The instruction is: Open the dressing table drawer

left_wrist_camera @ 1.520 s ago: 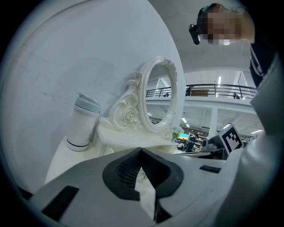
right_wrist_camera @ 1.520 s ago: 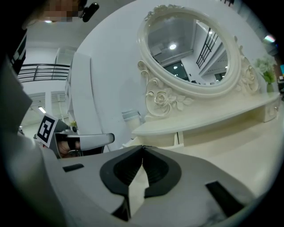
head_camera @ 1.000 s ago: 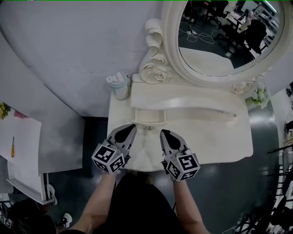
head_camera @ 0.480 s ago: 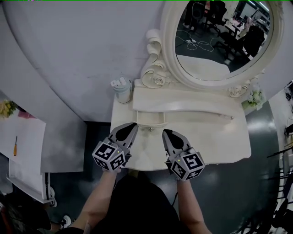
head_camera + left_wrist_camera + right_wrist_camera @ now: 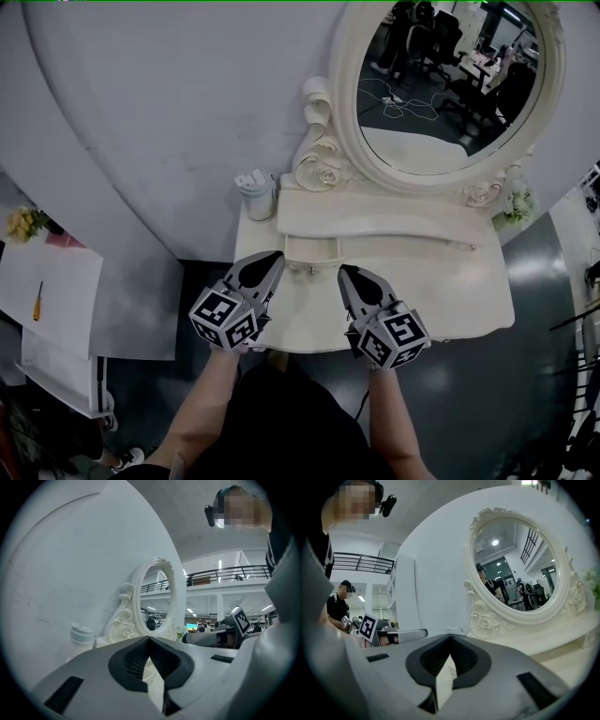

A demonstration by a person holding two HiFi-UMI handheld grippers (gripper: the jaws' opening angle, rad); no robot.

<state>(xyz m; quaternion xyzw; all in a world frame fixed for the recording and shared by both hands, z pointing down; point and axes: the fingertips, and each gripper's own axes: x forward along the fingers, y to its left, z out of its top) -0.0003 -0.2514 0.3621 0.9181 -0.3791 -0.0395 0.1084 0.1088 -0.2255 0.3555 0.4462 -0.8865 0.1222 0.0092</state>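
Fingers (image 5: pixel 126 663) of my left gripper (image 5: pixel 270 260) are pressed together at the tips, with nothing pinched between them. Through the gap under the tips I see only the pale table top. The right gripper (image 5: pixel 344 272) reads the same in its own view: its fingers (image 5: pixel 465 660) meet at the tips and are empty.

From the head view both grippers hang side by side over the front part of the cream table (image 5: pixel 450 295), tips pointing toward the back wall, with my forearms coming up from the bottom of the picture. The drawer (image 5: pixel 313 248) lies between the two tips and a little beyond them. It sits under the left end of the raised shelf (image 5: pixel 403 225) and appears to stick out a little from under it. A small knob (image 5: pixel 312 269) on its front faces me, between the two grippers. Neither gripper touches the drawer or the knob, as far as I can see.

Behind the shelf stands an oval mirror (image 5: pixel 450 84) in a carved frame. A pale lidded cup (image 5: pixel 256 194) stands at the table's back left corner, just beside the frame's scrollwork. A small bunch of white flowers (image 5: pixel 517 204) sits at the back right.
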